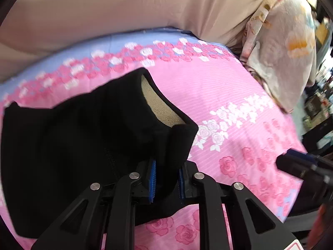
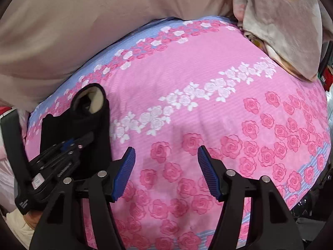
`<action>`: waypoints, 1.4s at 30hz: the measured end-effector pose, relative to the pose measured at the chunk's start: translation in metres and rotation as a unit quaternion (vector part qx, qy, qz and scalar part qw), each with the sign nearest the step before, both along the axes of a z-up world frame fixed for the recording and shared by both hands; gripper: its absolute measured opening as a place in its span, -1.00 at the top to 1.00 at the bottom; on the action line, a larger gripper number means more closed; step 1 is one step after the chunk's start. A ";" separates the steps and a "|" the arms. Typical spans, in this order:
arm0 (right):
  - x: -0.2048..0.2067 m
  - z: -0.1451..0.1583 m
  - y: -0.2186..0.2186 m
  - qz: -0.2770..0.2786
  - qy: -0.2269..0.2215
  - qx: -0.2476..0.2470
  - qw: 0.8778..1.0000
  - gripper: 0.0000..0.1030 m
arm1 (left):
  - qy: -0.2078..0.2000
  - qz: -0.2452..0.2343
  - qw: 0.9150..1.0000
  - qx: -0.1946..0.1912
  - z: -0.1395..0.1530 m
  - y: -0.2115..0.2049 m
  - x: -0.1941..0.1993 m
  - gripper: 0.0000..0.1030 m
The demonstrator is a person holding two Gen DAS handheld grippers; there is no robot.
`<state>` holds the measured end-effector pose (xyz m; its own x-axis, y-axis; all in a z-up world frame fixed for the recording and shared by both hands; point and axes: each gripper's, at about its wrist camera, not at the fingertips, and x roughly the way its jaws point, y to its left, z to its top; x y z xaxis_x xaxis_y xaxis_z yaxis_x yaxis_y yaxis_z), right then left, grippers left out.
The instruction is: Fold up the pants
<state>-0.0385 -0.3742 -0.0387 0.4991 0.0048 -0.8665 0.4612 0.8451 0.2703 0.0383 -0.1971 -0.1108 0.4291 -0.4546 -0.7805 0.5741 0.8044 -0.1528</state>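
Note:
The black pants [image 1: 83, 137] with a beige fleece lining hang bunched above the pink rose-print bedspread [image 1: 239, 108]. My left gripper [image 1: 166, 181] is shut on a thick fold of the pants, black cloth filling the gap between its blue pads. In the right wrist view the pants [image 2: 93, 116] and the left gripper [image 2: 68, 145] show at the left. My right gripper [image 2: 166, 173] is open and empty over the bedspread [image 2: 208, 73], apart from the pants. It shows blurred at the right edge of the left wrist view [image 1: 301, 166].
A beige curtain or sheet [image 1: 124, 6] hangs along the far side of the bed. A pale floral pillow [image 1: 281, 48] lies at the back right corner. Cluttered room items [image 1: 320, 95] stand past the bed's right edge.

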 end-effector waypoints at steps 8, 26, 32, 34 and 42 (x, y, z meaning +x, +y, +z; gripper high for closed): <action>0.051 0.032 0.019 0.073 -0.065 0.017 0.995 -0.18 | -0.005 0.005 1.000 -0.028 0.031 0.031 -0.018 0.53; 0.178 -0.024 0.107 0.231 0.019 -0.009 0.973 0.78 | -0.009 0.171 0.985 0.027 0.029 0.180 0.009 -0.20; 0.155 0.004 0.075 0.110 -0.014 -0.002 0.994 0.73 | 0.000 0.263 0.961 0.080 0.014 0.242 0.032 -0.20; 0.153 0.032 0.095 0.134 -0.051 -0.021 0.990 0.73 | 0.002 0.278 0.957 0.087 0.010 0.255 0.035 -0.20; 0.239 0.001 0.274 0.365 -0.032 0.097 0.925 0.73 | 0.020 0.282 0.954 0.098 -0.002 0.267 0.034 -0.21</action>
<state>0.2006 -0.1001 -0.0374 0.3525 0.5138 -0.7822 -0.2354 0.8576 0.4573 0.0723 0.0701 -0.1128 0.5309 -0.0037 -0.8475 0.0390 0.9990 0.0200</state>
